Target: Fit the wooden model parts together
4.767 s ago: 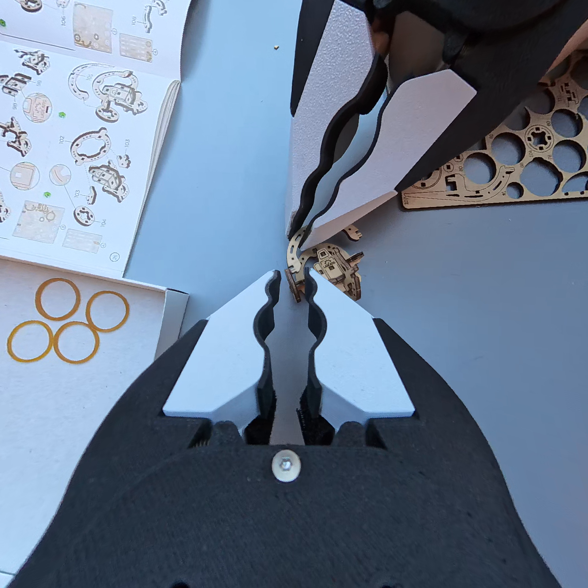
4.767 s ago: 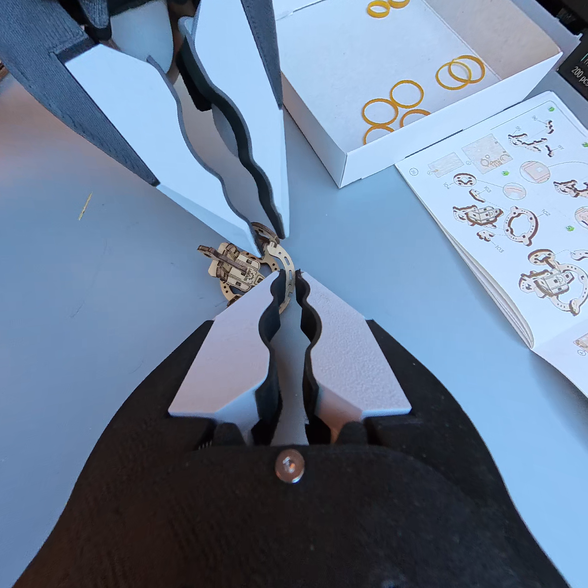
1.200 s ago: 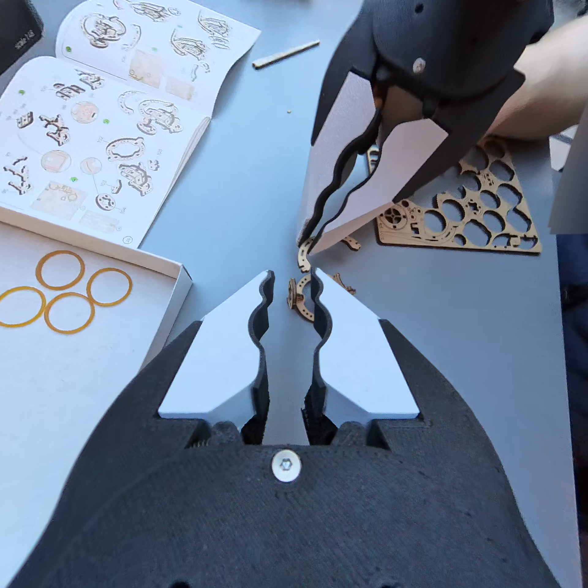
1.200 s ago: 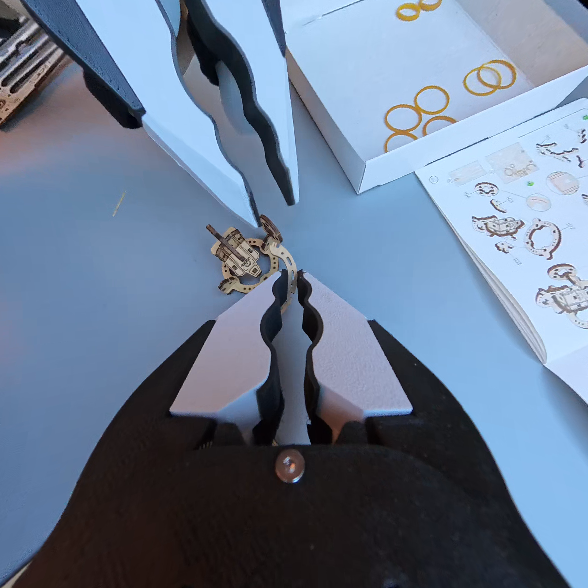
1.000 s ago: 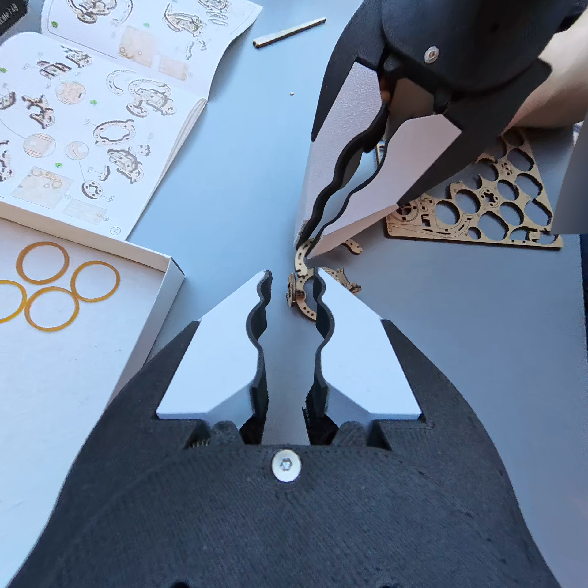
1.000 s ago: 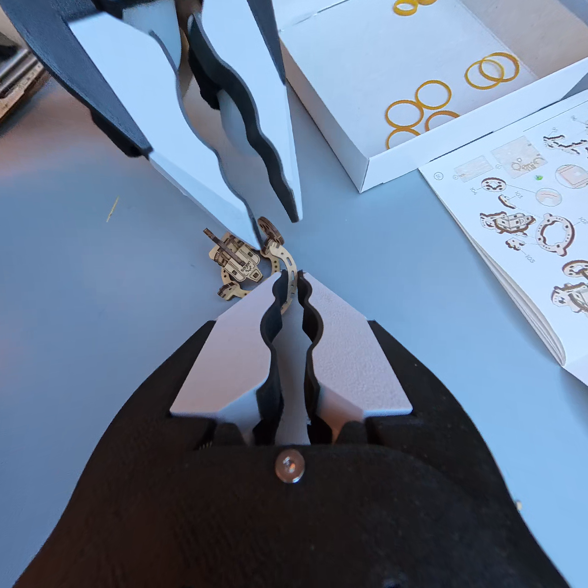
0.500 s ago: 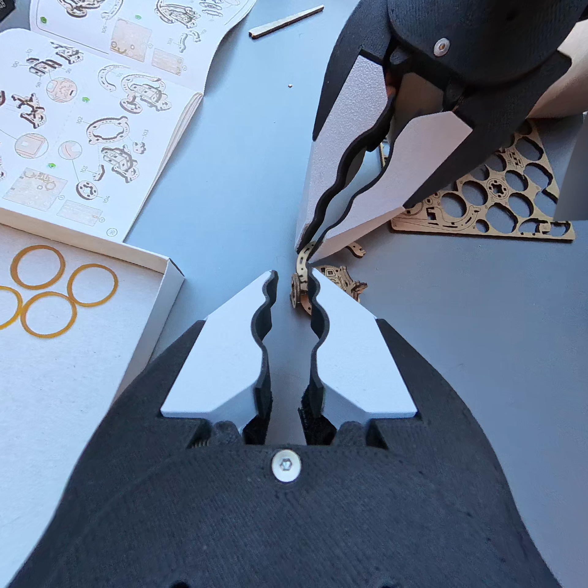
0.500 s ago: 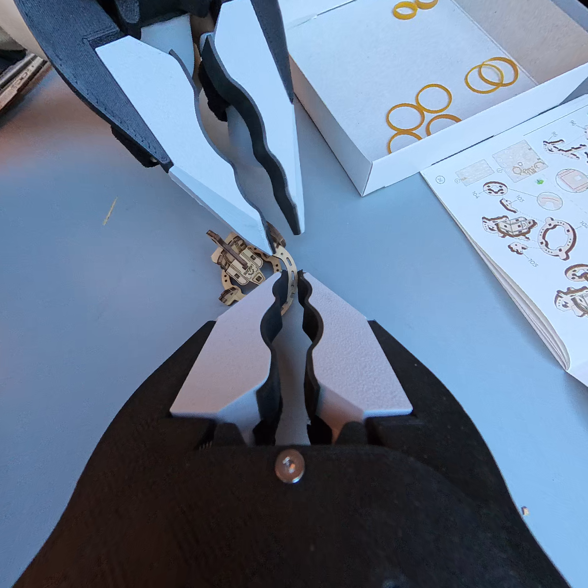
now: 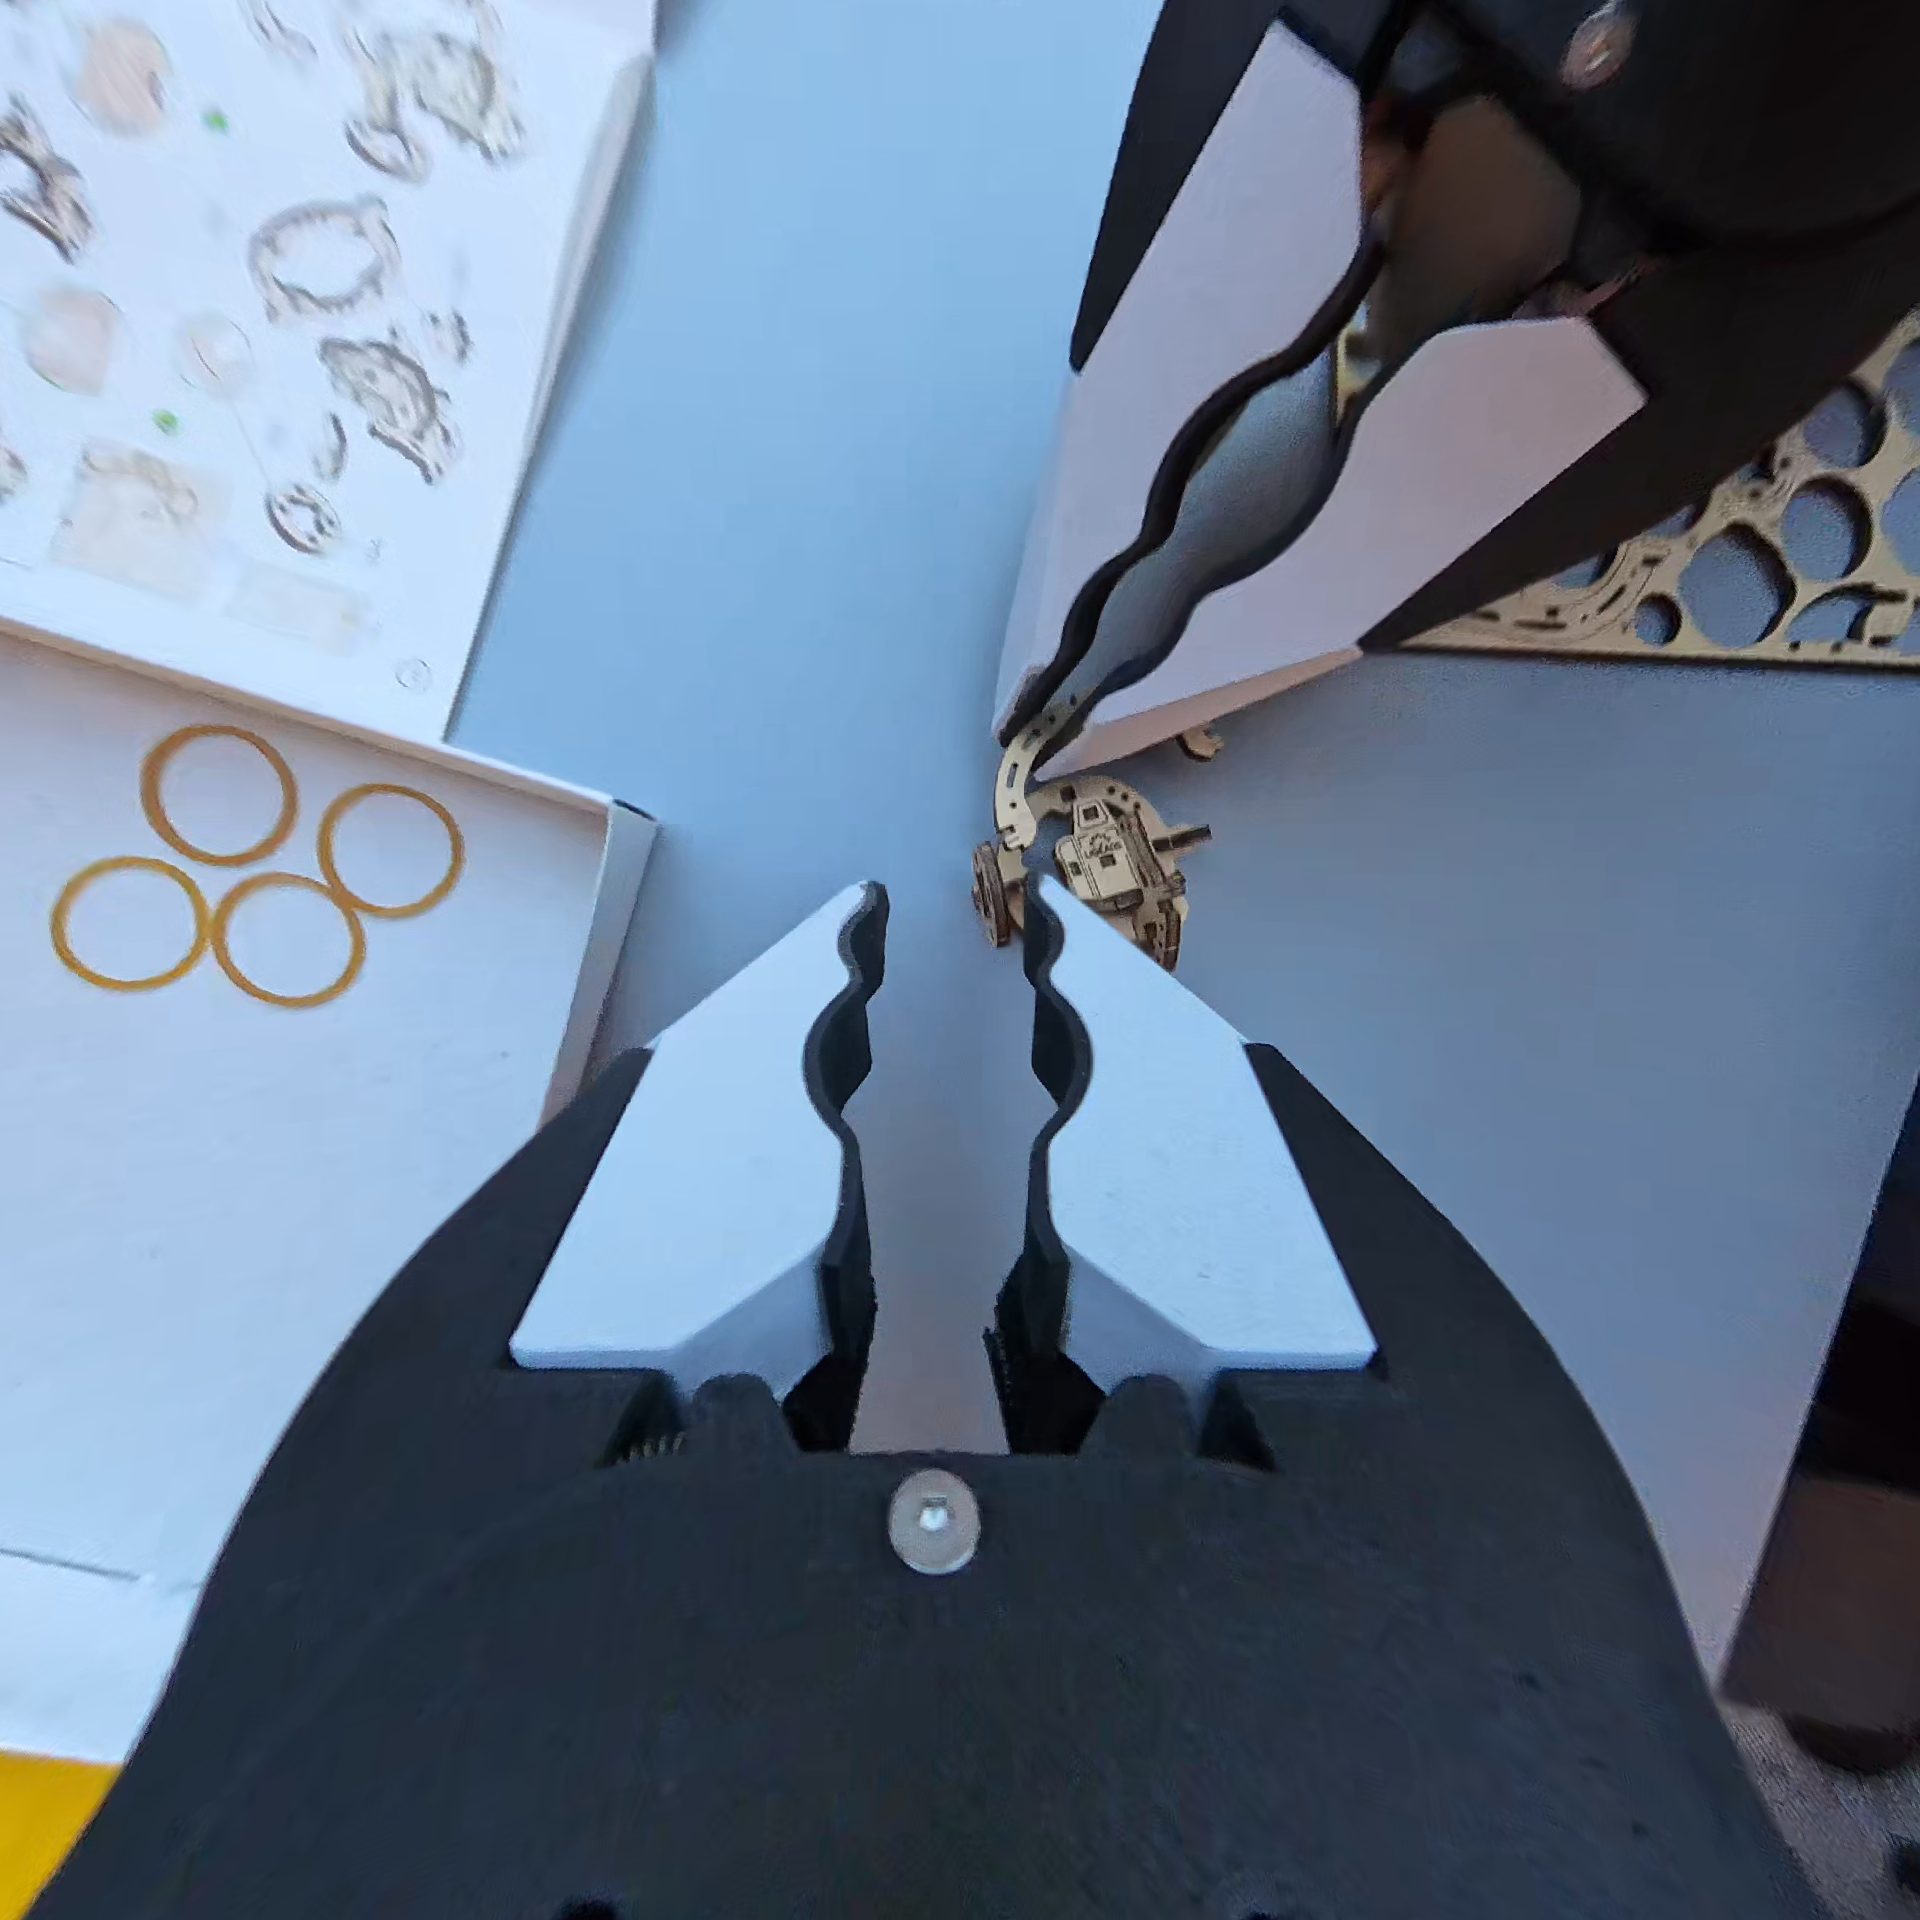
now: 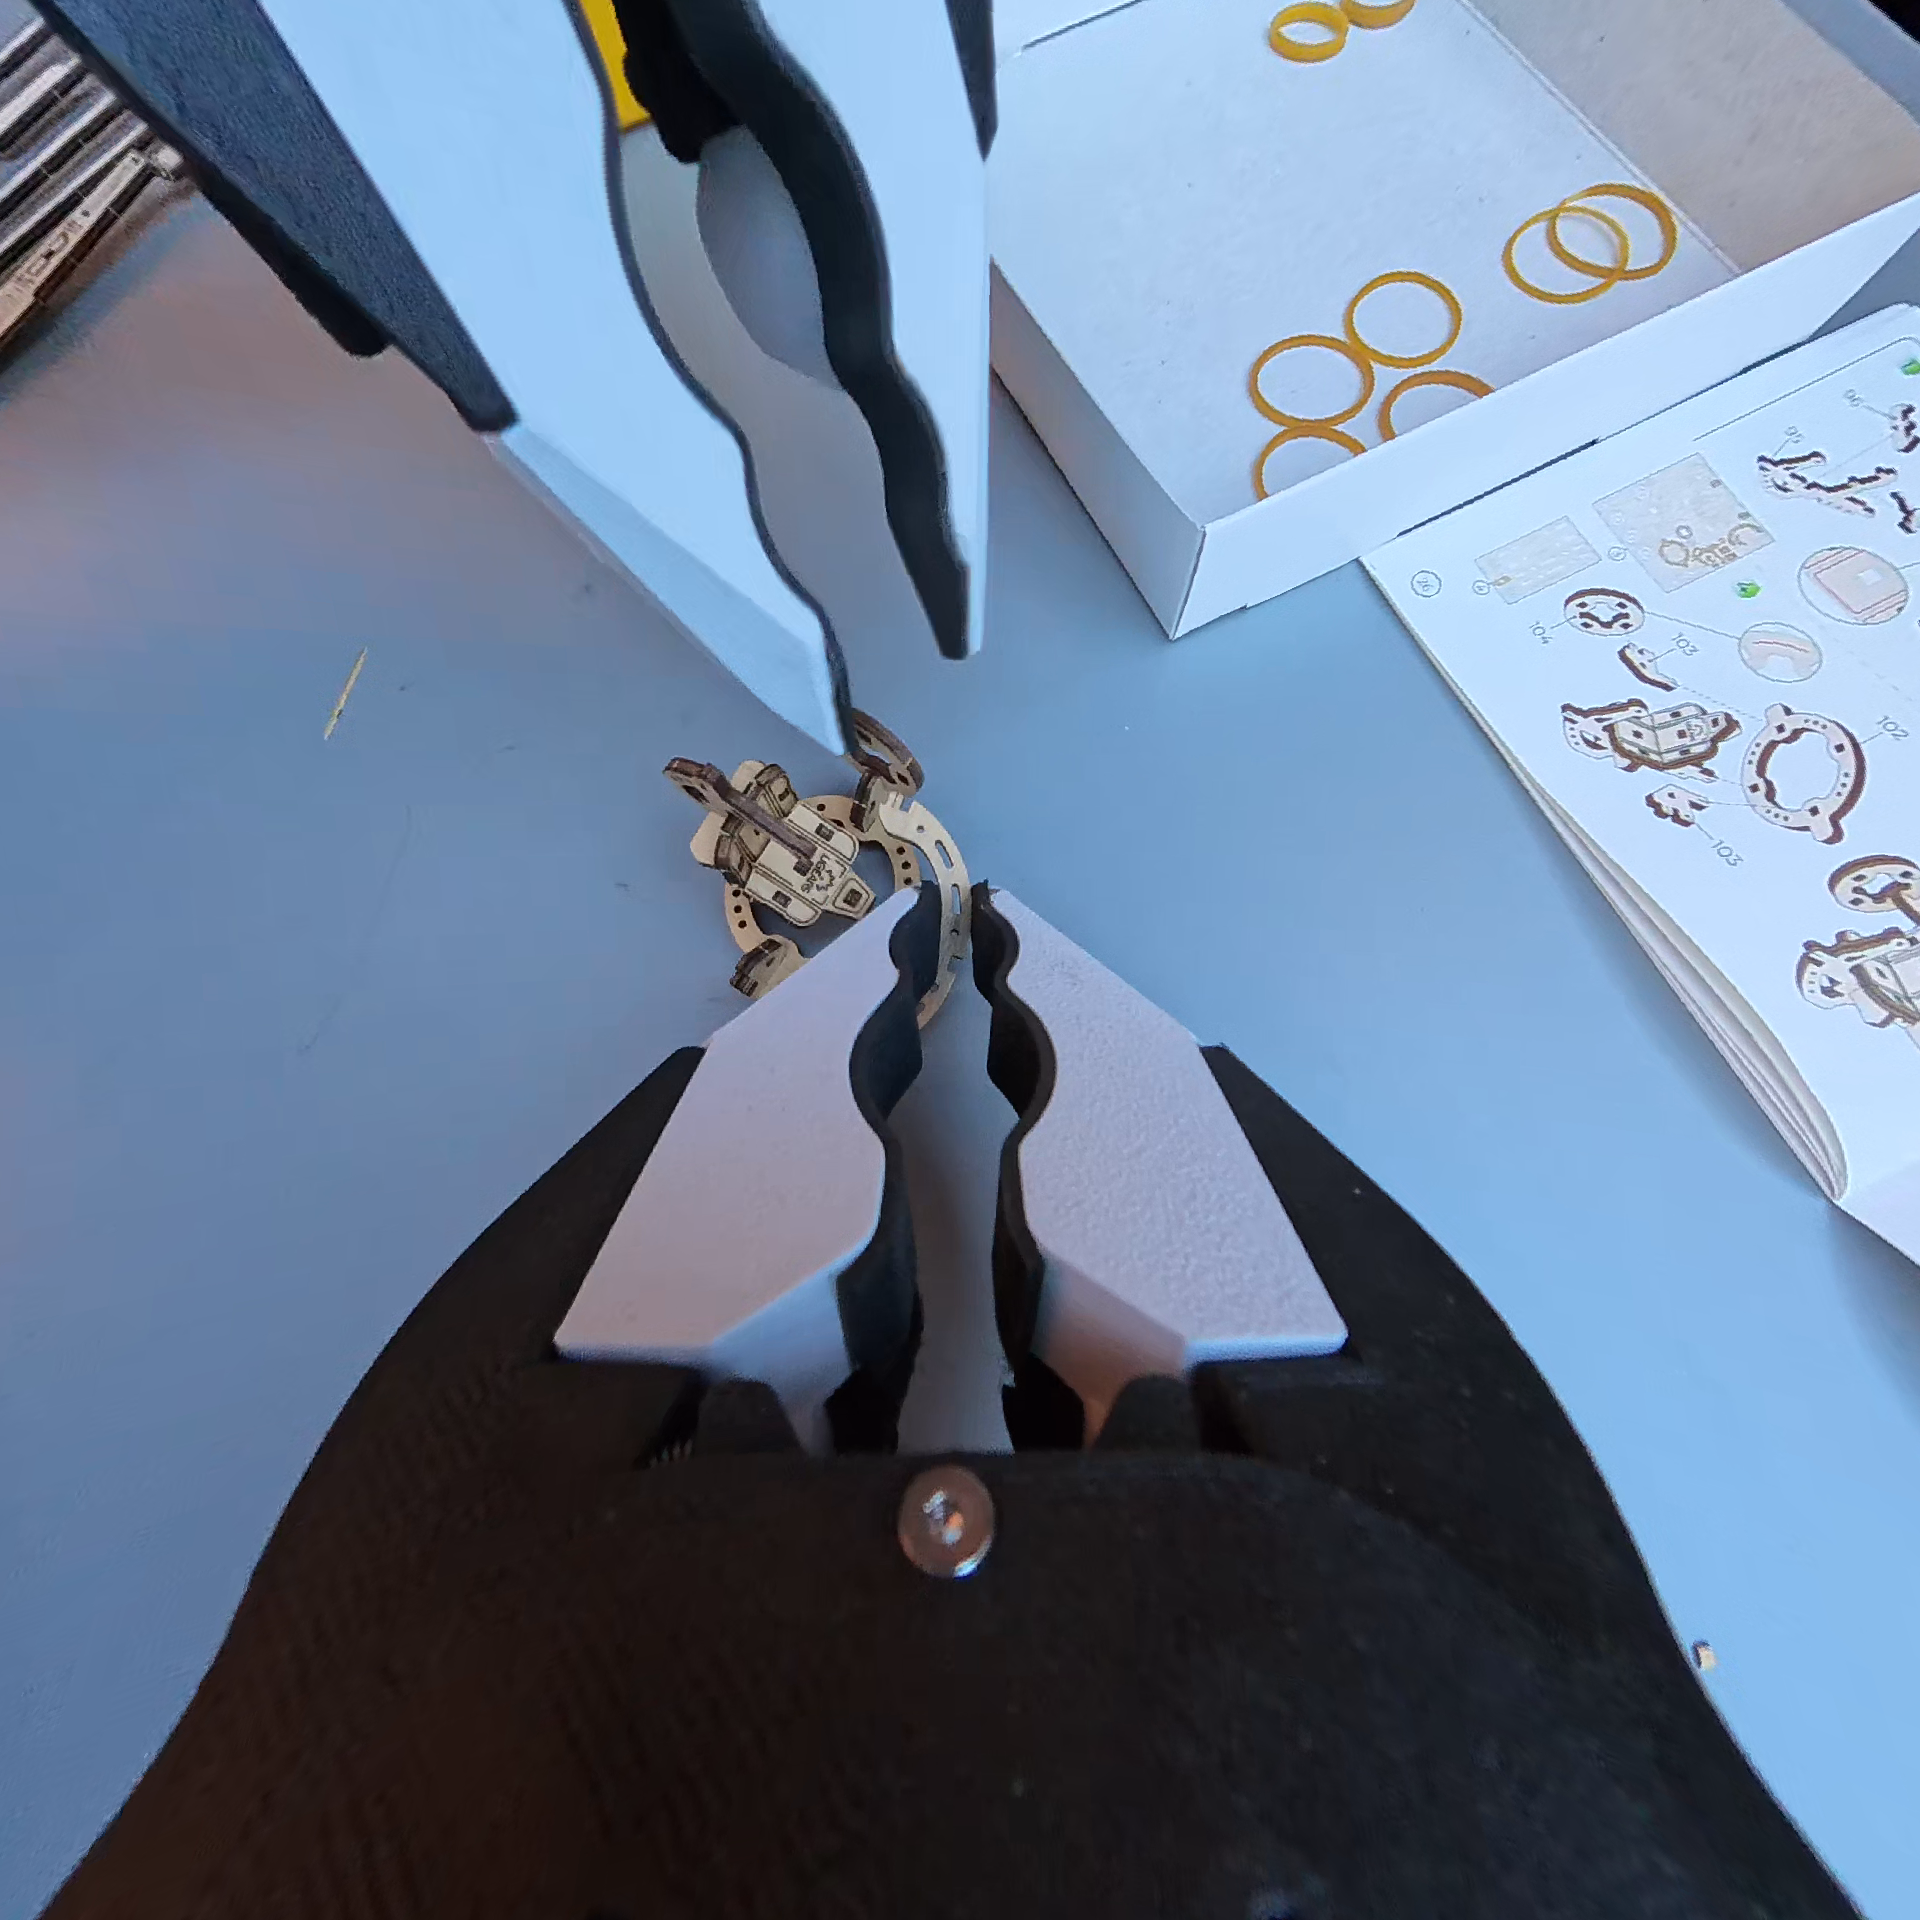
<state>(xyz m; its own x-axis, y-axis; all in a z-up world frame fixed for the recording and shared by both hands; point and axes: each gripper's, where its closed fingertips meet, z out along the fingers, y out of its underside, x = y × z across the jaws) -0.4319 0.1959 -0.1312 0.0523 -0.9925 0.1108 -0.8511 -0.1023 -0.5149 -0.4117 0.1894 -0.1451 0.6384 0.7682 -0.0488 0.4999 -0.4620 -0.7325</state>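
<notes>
A small wooden model [image 9: 1103, 854] with a curved ring lies on the grey table; it also shows in the right wrist view [image 10: 790, 862]. My right gripper [image 10: 951, 902] is shut on the ring's arc [image 10: 943, 883], seen from the left wrist view [image 9: 1029, 722] at the ring's far end. My left gripper [image 9: 958, 891] is open, its jaws well apart. A small wooden wheel [image 9: 990, 902] on the model stands just beside its right fingertip, outside the gap. In the right wrist view the left gripper [image 10: 896, 686] hangs over that wheel [image 10: 883, 750], one fingertip touching it.
A white box [image 9: 621, 883] holding yellow rubber bands [image 9: 255, 860] sits at the left, with an open instruction booklet [image 9: 312, 260] behind it. A punched wooden parts sheet [image 9: 1766, 540] lies behind the right gripper. The table edge [image 9: 1860, 1195] runs along the right. The grippers are tip to tip, or close to it.
My left gripper has opened wider, and the small wheel is no longer between its tips. The right gripper still holds the ring in the same place.
</notes>
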